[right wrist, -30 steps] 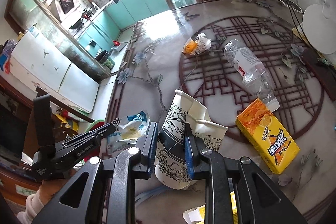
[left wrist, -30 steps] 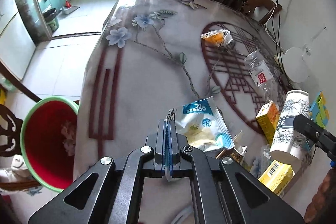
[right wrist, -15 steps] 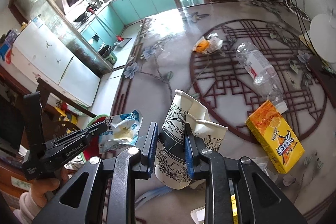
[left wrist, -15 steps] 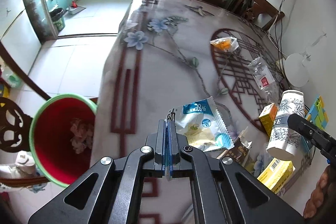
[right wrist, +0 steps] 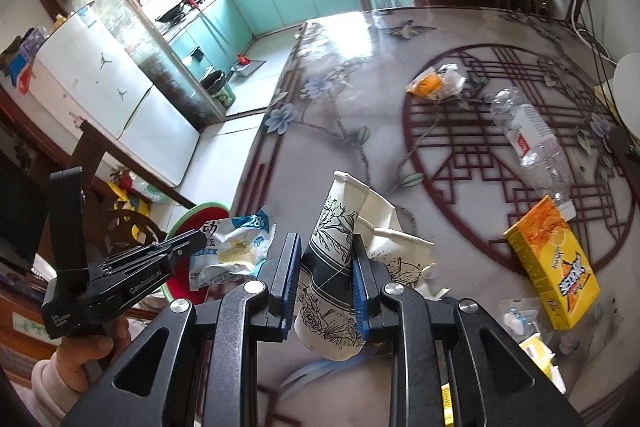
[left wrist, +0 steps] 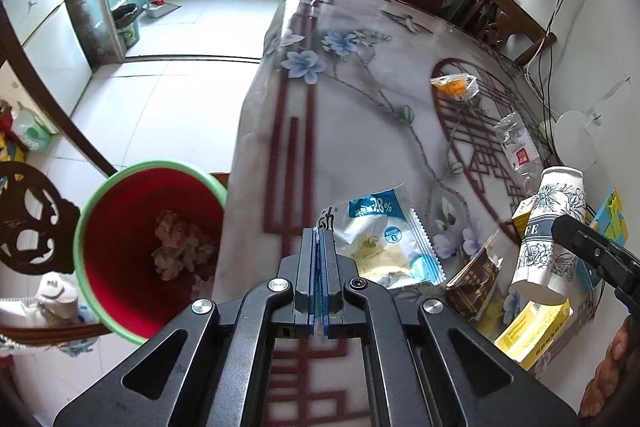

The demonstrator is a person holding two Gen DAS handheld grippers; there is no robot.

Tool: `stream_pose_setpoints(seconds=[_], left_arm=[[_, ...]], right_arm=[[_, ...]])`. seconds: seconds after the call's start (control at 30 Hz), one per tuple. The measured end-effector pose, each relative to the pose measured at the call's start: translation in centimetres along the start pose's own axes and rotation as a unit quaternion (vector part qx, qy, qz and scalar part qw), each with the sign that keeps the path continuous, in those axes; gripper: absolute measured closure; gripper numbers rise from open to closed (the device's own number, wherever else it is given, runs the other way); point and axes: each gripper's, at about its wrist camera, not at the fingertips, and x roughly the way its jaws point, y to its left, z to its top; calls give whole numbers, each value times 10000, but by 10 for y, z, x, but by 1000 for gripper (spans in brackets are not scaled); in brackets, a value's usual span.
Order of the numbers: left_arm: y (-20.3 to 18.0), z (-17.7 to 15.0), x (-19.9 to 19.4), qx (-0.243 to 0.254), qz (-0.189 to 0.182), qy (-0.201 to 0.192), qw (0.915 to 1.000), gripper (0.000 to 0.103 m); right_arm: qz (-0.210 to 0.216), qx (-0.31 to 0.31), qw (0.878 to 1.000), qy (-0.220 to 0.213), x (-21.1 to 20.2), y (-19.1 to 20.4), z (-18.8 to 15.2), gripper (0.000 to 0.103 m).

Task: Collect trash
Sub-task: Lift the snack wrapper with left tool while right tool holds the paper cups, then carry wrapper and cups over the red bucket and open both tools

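My left gripper [left wrist: 319, 239] is shut on the edge of a white and blue snack wrapper [left wrist: 384, 243] and holds it in the air near the table's left edge. The wrapper also shows in the right wrist view [right wrist: 232, 247]. A red bin with a green rim [left wrist: 132, 251] stands on the floor to the left, with crumpled paper inside. My right gripper [right wrist: 324, 259] is shut on crushed floral paper cups [right wrist: 340, 239], which also show in the left wrist view [left wrist: 548, 227].
On the patterned table [right wrist: 360, 75] lie an orange snack bag [right wrist: 434, 85], a crushed clear bottle [right wrist: 532, 143], an orange juice carton [right wrist: 554, 263] and yellow boxes [left wrist: 532, 331]. A brown wrapper [left wrist: 474, 279] lies near the front. A carved chair [left wrist: 28, 219] stands beside the bin.
My left gripper has carried the wrapper leftward toward the table's edge, so the red bin shows nearer and more central. My right gripper has kept its hold on the cups and shifted slightly left.
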Motion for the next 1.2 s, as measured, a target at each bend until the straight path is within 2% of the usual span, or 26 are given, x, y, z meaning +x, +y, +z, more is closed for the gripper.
stream_pose_setpoints(seconds=[0.37, 0.67, 1.0, 1.2], left_arm=[[46, -11, -8, -251, 236, 13, 9994, 102], [92, -17, -22, -575, 553, -165, 9967, 102], [147, -38, -33, -1138, 858, -162, 9897, 102], [175, -45, -40, -1385, 1043, -190, 9847, 102]], right_arm=[[106, -157, 9998, 102, 14, 36, -7, 82], [304, -586, 9976, 229, 33, 90, -11, 82], [654, -1395, 9867, 515, 68, 169, -19, 82], [789, -1647, 9807, 703, 90, 197, -22, 82]])
